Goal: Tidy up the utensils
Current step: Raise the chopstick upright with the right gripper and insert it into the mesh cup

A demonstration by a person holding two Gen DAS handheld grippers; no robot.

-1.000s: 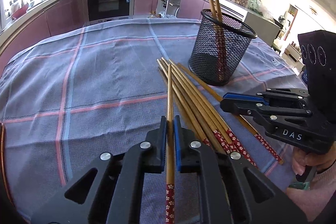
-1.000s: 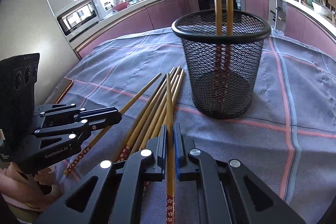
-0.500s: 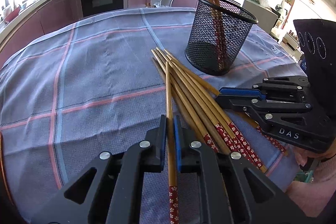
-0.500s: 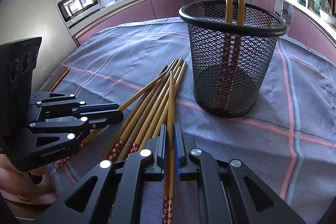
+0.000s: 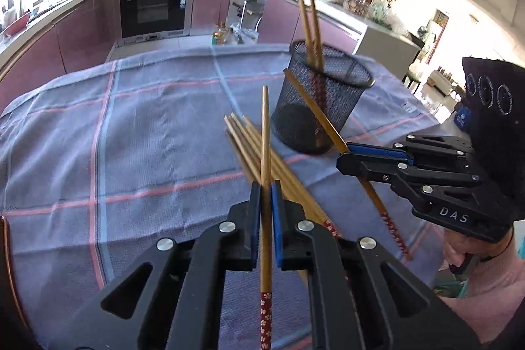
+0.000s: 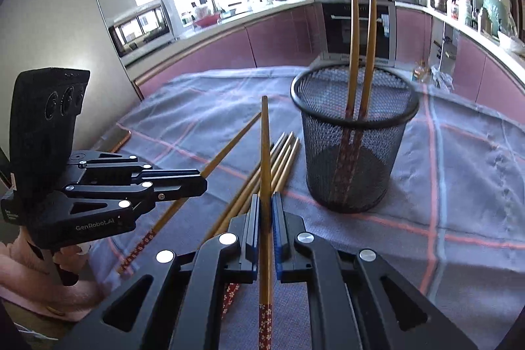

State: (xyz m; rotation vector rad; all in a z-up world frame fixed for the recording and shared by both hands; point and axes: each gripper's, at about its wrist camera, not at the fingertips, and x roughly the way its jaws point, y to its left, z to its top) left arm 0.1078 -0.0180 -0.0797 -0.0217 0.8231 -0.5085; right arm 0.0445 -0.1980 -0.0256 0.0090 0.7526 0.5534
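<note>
Each gripper has its jaws pinching one bamboo chopstick with a red flowered end. The left gripper (image 5: 265,202) holds its chopstick (image 5: 265,133) lifted, tip pointing away over the pile of loose chopsticks (image 5: 252,146) lying on the tabletop under a grey-blue checked cloth (image 5: 147,136). The right gripper (image 6: 265,212) holds its own chopstick (image 6: 265,146) the same way, tip raised, just left of the black mesh cup (image 6: 354,153). Two chopsticks (image 6: 361,31) stand in that cup, leaning on its far rim. Beyond the cloth run pink kitchen cabinets (image 6: 279,41) and a black oven (image 5: 152,9).
</note>
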